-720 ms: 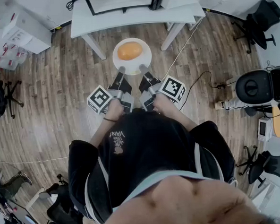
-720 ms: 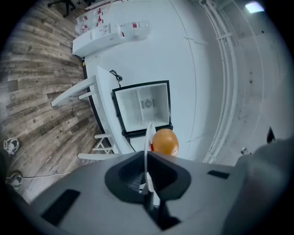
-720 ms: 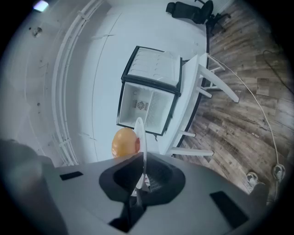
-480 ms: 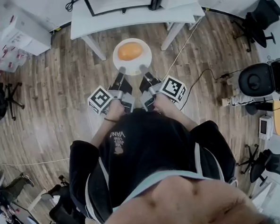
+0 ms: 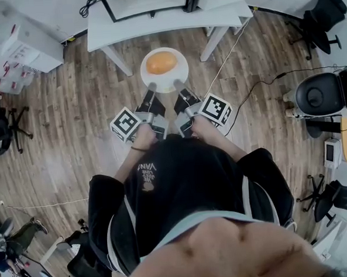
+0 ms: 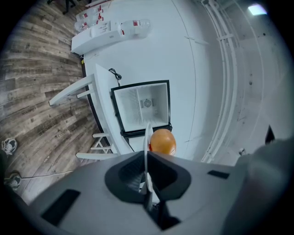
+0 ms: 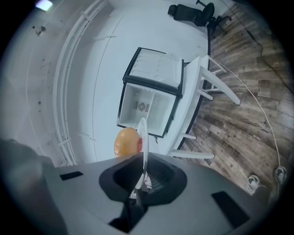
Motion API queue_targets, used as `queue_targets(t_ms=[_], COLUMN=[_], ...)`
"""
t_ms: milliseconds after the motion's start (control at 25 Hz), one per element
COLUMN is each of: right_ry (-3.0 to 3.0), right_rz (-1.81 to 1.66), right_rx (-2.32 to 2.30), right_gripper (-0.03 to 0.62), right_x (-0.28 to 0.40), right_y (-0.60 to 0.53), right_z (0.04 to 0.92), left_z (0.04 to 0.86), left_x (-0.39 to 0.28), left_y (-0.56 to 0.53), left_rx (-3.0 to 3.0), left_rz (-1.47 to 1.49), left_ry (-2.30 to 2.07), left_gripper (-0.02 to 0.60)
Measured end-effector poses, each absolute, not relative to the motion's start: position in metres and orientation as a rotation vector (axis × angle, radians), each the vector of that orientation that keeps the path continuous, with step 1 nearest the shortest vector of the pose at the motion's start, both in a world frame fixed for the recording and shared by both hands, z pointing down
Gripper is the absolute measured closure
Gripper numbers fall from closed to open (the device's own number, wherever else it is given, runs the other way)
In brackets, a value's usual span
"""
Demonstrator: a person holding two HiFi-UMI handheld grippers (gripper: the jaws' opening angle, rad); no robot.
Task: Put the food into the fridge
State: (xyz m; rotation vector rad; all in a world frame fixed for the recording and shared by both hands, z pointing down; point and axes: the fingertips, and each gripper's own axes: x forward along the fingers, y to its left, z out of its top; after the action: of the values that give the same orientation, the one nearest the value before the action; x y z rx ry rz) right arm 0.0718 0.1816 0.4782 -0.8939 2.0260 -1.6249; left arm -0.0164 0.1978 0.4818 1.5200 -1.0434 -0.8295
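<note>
The food (image 5: 161,62), a round orange piece that may be a fruit or a bun, lies near the middle of a white plate (image 5: 180,76). The plate is held in the air over the wooden floor (image 5: 72,112), just short of the near edge of the white worktop (image 5: 155,23). The left gripper (image 5: 151,85) and the right gripper (image 5: 176,82) sit side by side on the plate's near rim. Each gripper view shows the fingers (image 6: 124,172) clenched on the thin white edge, with the plate running out ahead between them and the food beyond. The fridge (image 6: 142,105) stands on the worktop with its door swung wide and its white inside bare. The plate looks stiff and smooth, so the rim is a sound place to hold, but probably a slippery one. Its weight hangs out past the fingers, which would tend to tip the far edge down. The food looks light, but nothing holds it in place, and being round it would likely roll if the plate tilted. Carrying it in by the plate seems wiser than pinching the food itself. Both grips should stay firm and level, and the plate should go in slowly, far rim first, so the rim does not knock the fridge's frame.
</note>
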Motion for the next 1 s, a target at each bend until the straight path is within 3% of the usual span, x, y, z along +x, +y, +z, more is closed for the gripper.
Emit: queue_targets(t_ms=[1000], right_ry=[1.995], right_rz=[-1.591], right_rx=[-0.979], right_gripper=[0.574], right_x=[0.011], right_y=[0.135], right_z=[0.482], left_z=[0.488], left_x=[-0.078], left_y=[0.146], left_rx=[1.522], left_rz=[-0.8], left_ry=[-0.975], left_gripper=[0.554])
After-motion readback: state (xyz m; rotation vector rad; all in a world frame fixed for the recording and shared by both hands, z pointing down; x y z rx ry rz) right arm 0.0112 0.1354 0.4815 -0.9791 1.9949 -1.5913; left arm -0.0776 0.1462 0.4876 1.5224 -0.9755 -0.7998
